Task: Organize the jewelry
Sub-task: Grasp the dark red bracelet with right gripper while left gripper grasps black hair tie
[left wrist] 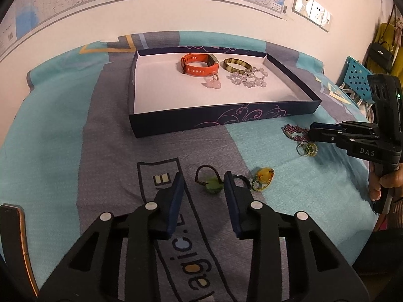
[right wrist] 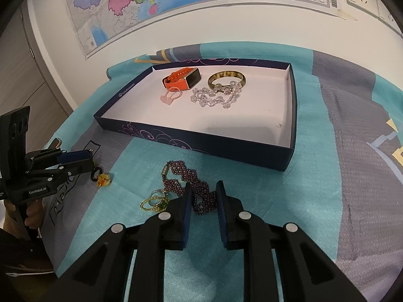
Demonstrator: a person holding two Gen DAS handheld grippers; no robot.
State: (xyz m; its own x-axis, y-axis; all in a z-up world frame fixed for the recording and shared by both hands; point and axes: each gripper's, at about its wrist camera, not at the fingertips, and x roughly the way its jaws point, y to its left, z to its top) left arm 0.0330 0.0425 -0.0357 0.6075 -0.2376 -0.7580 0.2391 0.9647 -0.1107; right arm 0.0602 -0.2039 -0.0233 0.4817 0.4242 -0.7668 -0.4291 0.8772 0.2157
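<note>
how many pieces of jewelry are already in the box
4, all toward the far side of the box: orange watch, pink ring, clear bead bracelet, and striped bangle behind it.

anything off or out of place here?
Nothing damaged. Four pieces lie loose on the cloth outside the box: purple beaded bracelet between the right tool's open fingers, gold chain beside it, green pendant between the left tool's fingers, yellow charm.

Both wrist views look forward, low and near over the bedspread; both share the navy box and wall map.
</note>
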